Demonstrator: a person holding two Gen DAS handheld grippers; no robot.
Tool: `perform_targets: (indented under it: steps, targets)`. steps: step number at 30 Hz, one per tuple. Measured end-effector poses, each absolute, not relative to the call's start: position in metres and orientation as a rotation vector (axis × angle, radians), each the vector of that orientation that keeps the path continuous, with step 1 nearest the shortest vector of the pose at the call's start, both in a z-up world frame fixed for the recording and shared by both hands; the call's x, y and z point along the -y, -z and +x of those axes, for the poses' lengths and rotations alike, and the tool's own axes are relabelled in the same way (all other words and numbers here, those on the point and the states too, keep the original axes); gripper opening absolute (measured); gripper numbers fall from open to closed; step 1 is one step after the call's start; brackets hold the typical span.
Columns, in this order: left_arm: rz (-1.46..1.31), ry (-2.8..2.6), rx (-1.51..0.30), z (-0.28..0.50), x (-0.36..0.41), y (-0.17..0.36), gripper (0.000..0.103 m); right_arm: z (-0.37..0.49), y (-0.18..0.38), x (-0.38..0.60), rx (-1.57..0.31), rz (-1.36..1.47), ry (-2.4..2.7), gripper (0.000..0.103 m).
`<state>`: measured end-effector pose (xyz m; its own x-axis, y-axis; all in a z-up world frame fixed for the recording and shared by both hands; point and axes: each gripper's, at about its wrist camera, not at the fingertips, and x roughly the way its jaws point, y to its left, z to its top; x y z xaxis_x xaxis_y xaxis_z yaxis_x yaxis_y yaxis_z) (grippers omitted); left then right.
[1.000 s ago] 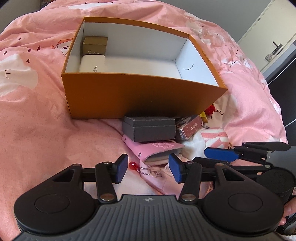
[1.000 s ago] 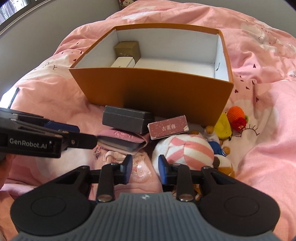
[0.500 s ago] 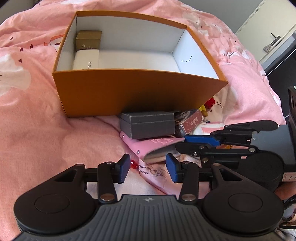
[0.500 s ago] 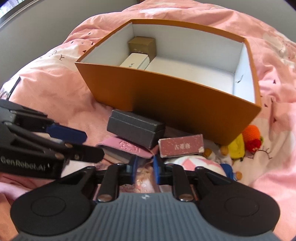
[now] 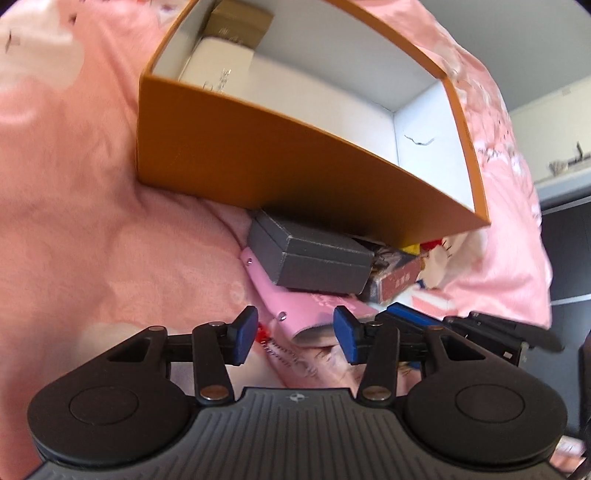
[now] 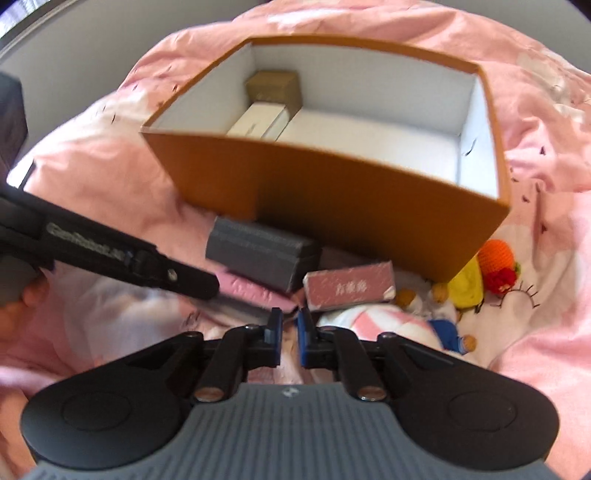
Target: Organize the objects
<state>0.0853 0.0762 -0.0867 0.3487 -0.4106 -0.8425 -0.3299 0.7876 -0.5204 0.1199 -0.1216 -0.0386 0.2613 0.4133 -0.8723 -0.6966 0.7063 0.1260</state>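
The left tool (image 5: 291,334) points steeply down at the pink bed cover (image 5: 74,221), its blue pads (image 5: 243,334) spread and opening, with nothing pressed between them. Just ahead of the pads, in the gap, lies the near corner of a flat pink wallet with metal studs (image 5: 291,314), and a small red bead charm (image 5: 263,332) sits right against the left pad. On the far end of the wallet rests a dark grey rectangular hinged case (image 5: 314,258). Beyond that case stands the large orange cardboard box with a white inside (image 5: 258,173); deep in its far left corner are a white oblong carton (image 5: 218,72) and a small brown-gold carton (image 5: 240,22).

The right tool (image 6: 290,332) is pressed together, the pads almost meeting. Whether a fold of cloth is caught between them cannot be told. Directly ahead of its tips lies a small red-pink card box with printed characters (image 6: 351,288), and to the right of the tips a pink-and-white striped soft toy (image 6: 384,321). Farther right, by the orange box's corner, lie a yellow plush (image 6: 465,286) and an orange knitted toy (image 6: 496,254). The left tool's black finger crosses in from the left.
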Motion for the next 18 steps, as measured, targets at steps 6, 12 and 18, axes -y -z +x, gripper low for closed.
perform_targets:
  steps: [6, 12, 18]
  targets:
    - [-0.843, 0.019, -1.280, 0.098, -0.083, 0.107, 0.062, 0.129, 0.046, 0.117, -1.089, -0.313, -0.759, 0.008]
    - [-0.950, 0.024, -1.322, 0.107, -0.083, 0.126, 0.062, 0.131, 0.047, 0.119, -1.094, -0.306, -0.773, 0.006]
    - [-0.933, 0.000, -1.286, 0.101, -0.079, 0.119, 0.045, 0.127, 0.047, 0.119, -1.089, -0.309, -0.776, 0.006]
